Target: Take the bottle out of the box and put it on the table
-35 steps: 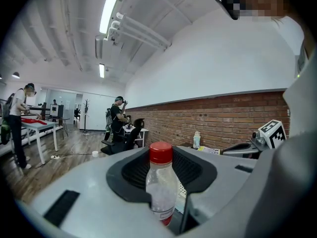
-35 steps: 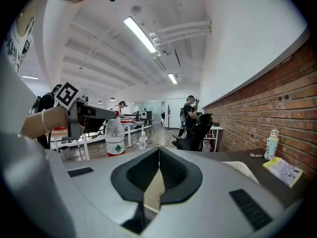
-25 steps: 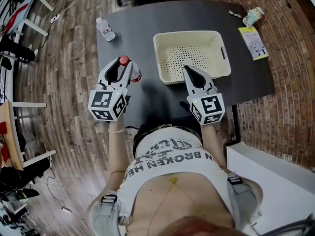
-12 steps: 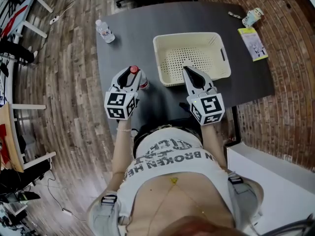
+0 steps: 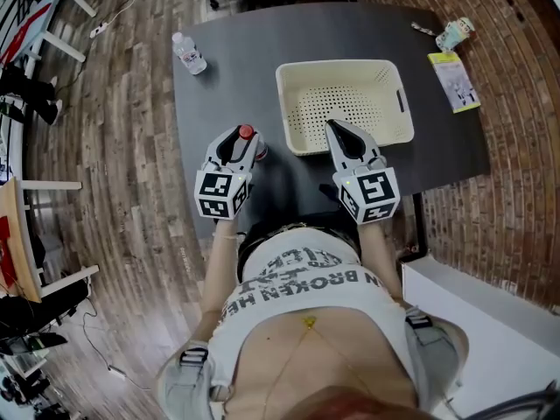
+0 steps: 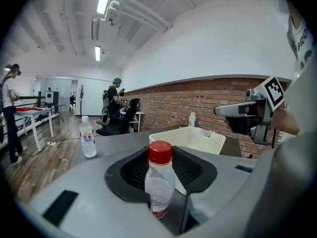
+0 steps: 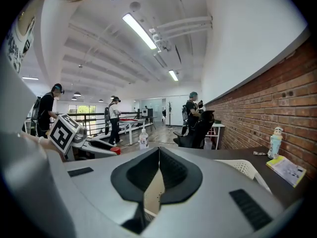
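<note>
A clear bottle with a red cap point(image 6: 159, 181) stands upright between the jaws of my left gripper point(image 6: 161, 162), which is shut on it. In the head view this bottle point(image 5: 247, 134) and the left gripper point(image 5: 241, 140) are over the dark table point(image 5: 236, 51), just left of the cream perforated basket point(image 5: 385, 81). The bottle's base is hidden by the jaws. My right gripper point(image 5: 333, 127) is shut and holds nothing; its tips hang over the basket's near rim. In the right gripper view its jaws point(image 7: 158, 150) meet, with the basket's wall point(image 7: 242, 168) behind them.
A second clear bottle with a white cap point(image 5: 187, 52) stands at the table's far left corner. A small cup point(image 5: 451, 33) and a yellow leaflet point(image 5: 453, 82) lie at the far right. The basket point(image 6: 190, 138) looks empty. People stand among desks in the room behind.
My left gripper has carried the red-capped bottle to the right and nearer to the table's near edge, closer to the basket's front left corner. The right gripper has stayed put.
</note>
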### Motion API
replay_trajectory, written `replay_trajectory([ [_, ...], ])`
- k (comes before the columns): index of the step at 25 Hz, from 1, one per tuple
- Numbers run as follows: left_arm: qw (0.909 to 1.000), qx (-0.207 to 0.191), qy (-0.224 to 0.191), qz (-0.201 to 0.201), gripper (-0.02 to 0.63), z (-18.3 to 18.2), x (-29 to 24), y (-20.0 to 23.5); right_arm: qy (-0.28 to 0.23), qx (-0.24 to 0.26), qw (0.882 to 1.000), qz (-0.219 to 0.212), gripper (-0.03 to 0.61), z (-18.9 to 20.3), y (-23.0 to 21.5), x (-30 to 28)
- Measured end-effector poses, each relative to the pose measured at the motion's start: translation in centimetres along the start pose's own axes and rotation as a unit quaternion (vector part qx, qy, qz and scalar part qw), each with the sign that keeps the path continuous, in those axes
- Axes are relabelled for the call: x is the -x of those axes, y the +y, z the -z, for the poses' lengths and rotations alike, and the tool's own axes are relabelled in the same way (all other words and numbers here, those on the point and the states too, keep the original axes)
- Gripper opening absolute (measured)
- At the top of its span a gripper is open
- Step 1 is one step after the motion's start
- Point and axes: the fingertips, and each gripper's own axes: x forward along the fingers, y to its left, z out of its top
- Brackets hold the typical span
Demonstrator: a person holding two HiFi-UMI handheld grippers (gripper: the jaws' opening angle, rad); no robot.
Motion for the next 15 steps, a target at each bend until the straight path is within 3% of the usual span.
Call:
replay_trajectory([
  [15, 0.9999, 0.004, -0.011, 0.001, 0.144, 0.08, 0.14, -0.37, 0.005, -0.004, 1.0, -0.006, 0.009, 0.28, -0.15, -0.56],
])
